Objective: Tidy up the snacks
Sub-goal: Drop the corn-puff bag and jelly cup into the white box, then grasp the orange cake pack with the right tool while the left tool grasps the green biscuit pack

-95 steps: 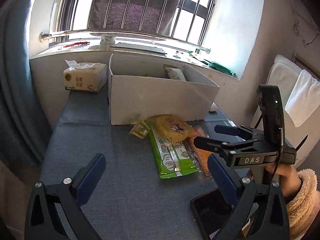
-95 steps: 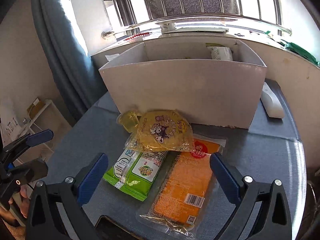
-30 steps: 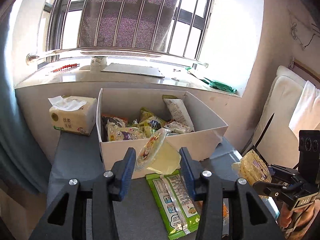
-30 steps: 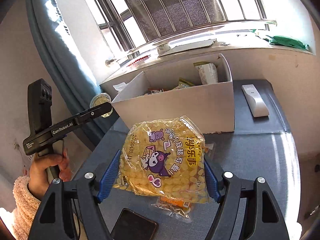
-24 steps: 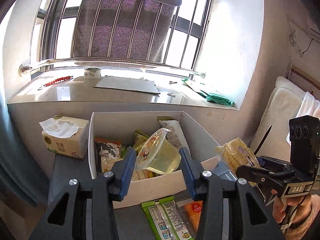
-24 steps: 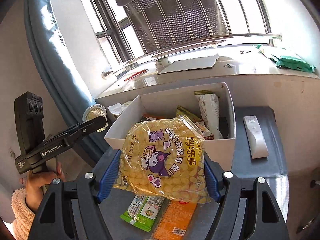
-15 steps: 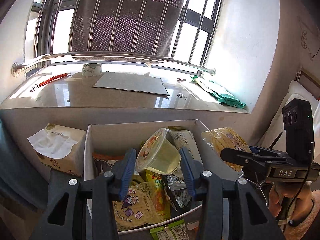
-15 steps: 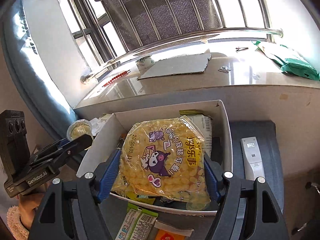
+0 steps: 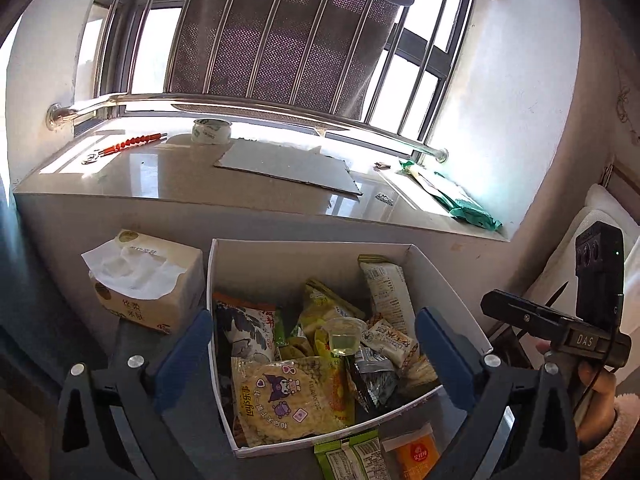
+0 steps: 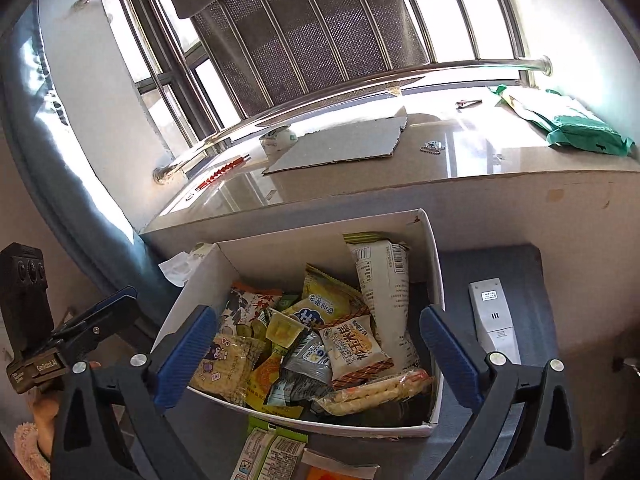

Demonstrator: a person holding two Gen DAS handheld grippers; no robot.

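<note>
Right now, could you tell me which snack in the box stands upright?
The tall white packet, leaning against the far right corner; the others lie flat.

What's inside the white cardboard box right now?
The white box holds a heap of snack packets: a yellow cartoon-print bag, a clear jelly cup and a tall white packet leaning at the back. Whatever lies beneath the heap is covered.
</note>
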